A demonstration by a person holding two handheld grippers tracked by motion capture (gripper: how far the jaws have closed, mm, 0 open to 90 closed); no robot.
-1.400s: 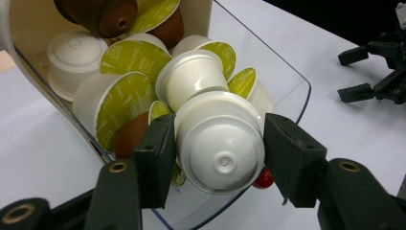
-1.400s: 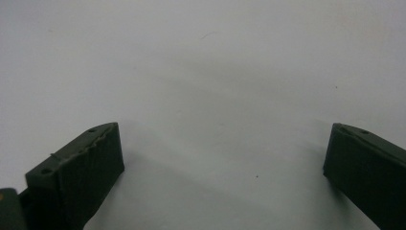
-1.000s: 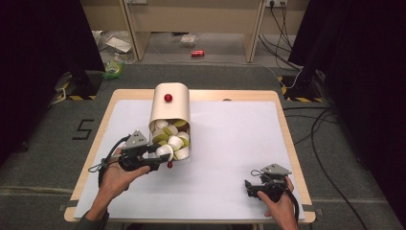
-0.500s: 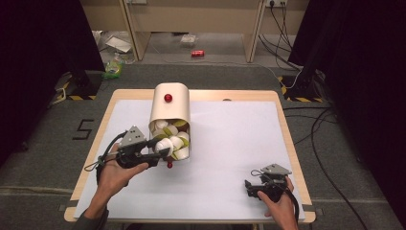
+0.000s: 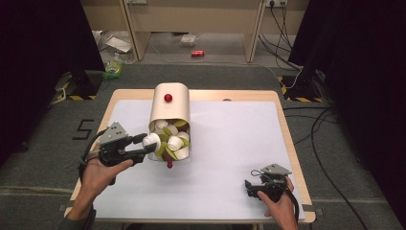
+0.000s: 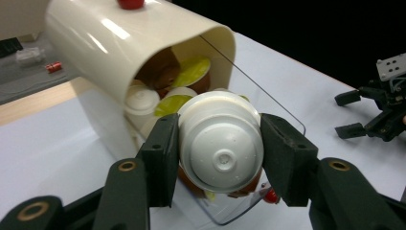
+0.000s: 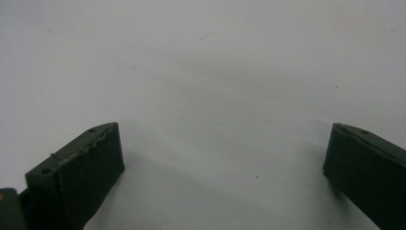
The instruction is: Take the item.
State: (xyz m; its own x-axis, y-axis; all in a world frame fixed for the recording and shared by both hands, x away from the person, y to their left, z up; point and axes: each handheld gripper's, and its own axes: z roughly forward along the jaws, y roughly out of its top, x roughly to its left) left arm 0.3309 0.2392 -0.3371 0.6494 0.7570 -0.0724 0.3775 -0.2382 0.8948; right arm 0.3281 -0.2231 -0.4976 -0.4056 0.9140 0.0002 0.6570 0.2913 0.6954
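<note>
A cream dispenser [image 5: 170, 103] with a red knob lies on the white table, its clear front tray full of several white, green and brown capsules [image 5: 173, 141]. My left gripper [image 5: 143, 144] is shut on a white capsule [image 5: 151, 141], held just left of the tray's mouth. In the left gripper view that white capsule [image 6: 220, 141] sits bottom-out between both pads [image 6: 163, 158], in front of the dispenser [image 6: 110, 43]. My right gripper [image 5: 249, 188] rests near the table's front right corner, its jaws wide apart over bare tabletop [image 7: 215, 72].
A small red knob [image 5: 169, 165] marks the tray's front lip. The table's wooden rim [image 5: 292, 143] runs along the right. Cables trail on the floor at right, and a red can [image 5: 197, 53] lies on the floor beyond the table.
My left gripper has lifted and drawn back to the left, pulling the white capsule out of the pile. The right gripper has stayed put.
</note>
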